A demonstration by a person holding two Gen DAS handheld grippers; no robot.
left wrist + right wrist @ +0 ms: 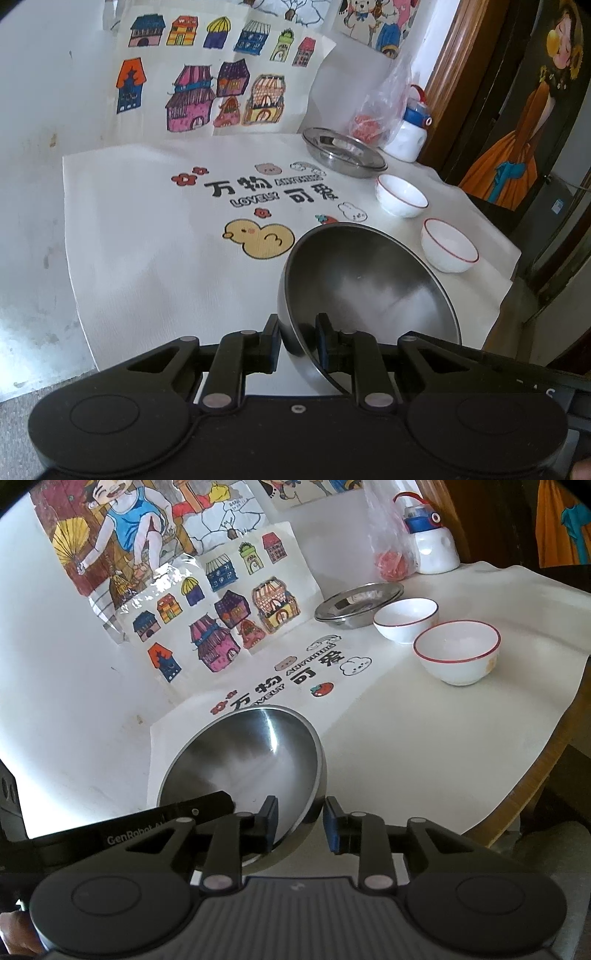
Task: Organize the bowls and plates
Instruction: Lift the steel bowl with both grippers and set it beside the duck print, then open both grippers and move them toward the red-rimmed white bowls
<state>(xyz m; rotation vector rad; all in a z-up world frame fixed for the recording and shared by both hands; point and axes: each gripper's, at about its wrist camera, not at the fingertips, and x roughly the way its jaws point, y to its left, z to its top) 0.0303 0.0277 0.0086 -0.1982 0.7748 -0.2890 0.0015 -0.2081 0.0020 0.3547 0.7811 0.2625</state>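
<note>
A large steel bowl (369, 288) sits near the front edge of the tabletop (147, 240), which is covered by a white cartoon-printed cloth. The left tongs (297, 345) are clamped on its left rim, one pad outside the wall and one inside. The right tongs (301, 821) straddle the opposite rim with their pads apart, a gap showing on the outer side. The bowl looks rigid, light and slick, so the thin rim is the sensible hold. Further right, apart from each other, stand a shallow steel plate (343, 151) and two white red-rimmed bowls (400, 195), likely breakable.
</note>
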